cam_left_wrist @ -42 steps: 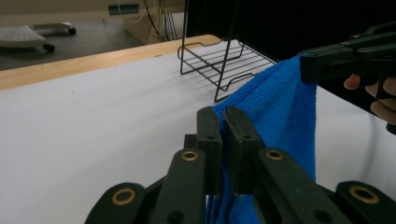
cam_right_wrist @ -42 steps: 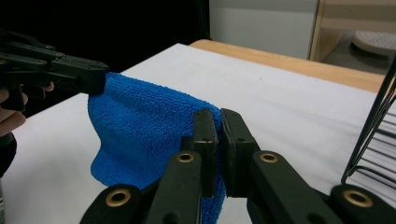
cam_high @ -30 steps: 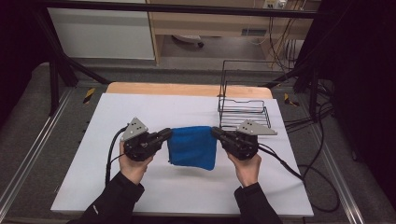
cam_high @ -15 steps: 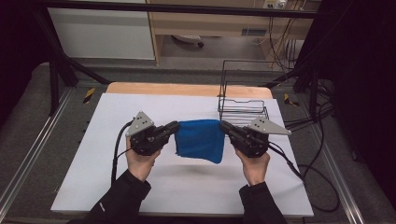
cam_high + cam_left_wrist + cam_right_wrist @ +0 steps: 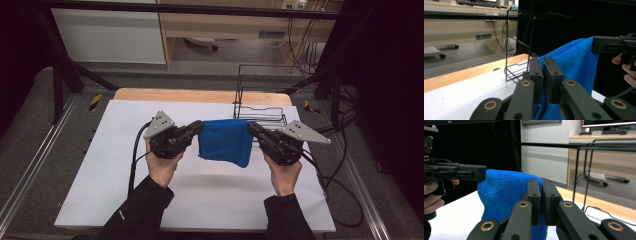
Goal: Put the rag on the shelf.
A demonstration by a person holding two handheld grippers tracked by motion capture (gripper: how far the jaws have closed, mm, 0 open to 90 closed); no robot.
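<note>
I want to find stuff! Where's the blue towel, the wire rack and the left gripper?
blue towel (image 5: 225, 142), high view, middle of the hanging cloth.
wire rack (image 5: 260, 67), high view, top rail.
left gripper (image 5: 199, 128), high view, jaw tips clamped on the towel's corner.

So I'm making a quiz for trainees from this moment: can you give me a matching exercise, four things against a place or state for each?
Things:
1. blue cloth
2. wire rack
3. left tool
4. white board

States or places:
A. stands at the table's far right
B. covers the tabletop
C. hangs in the air between both tools
D. shut on the cloth's left corner

Pairs: 1-C, 2-A, 3-D, 4-B
</note>
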